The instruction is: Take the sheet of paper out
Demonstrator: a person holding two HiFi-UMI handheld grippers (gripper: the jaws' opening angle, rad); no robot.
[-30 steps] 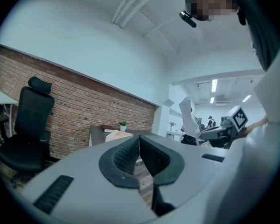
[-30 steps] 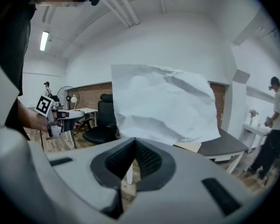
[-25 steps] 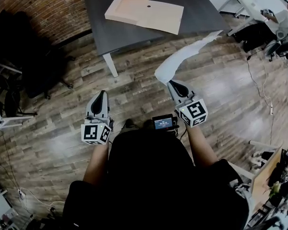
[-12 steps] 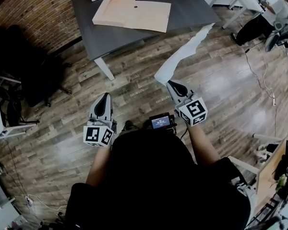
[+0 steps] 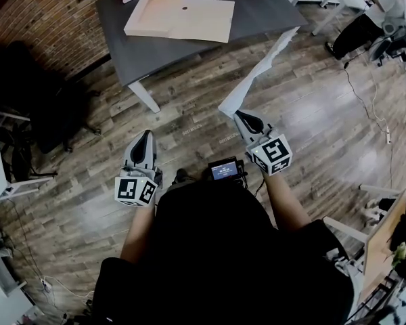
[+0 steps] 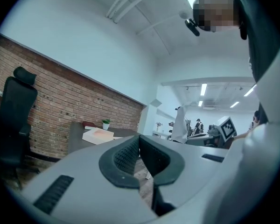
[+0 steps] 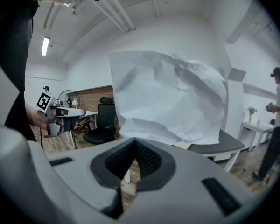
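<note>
The big white crumpled sheet of paper [image 5: 258,70] sticks up in the air over the brown wooden floor [image 5: 311,120], in front of the dark grey table [image 5: 257,5]. The right gripper [image 5: 238,116] pinches its bottom edge tight. The left gripper [image 5: 143,135] is closed with nothing in it. A flat tan cardboard box [image 5: 179,17] lies on the table, near the red brick wall [image 5: 47,12].
</note>
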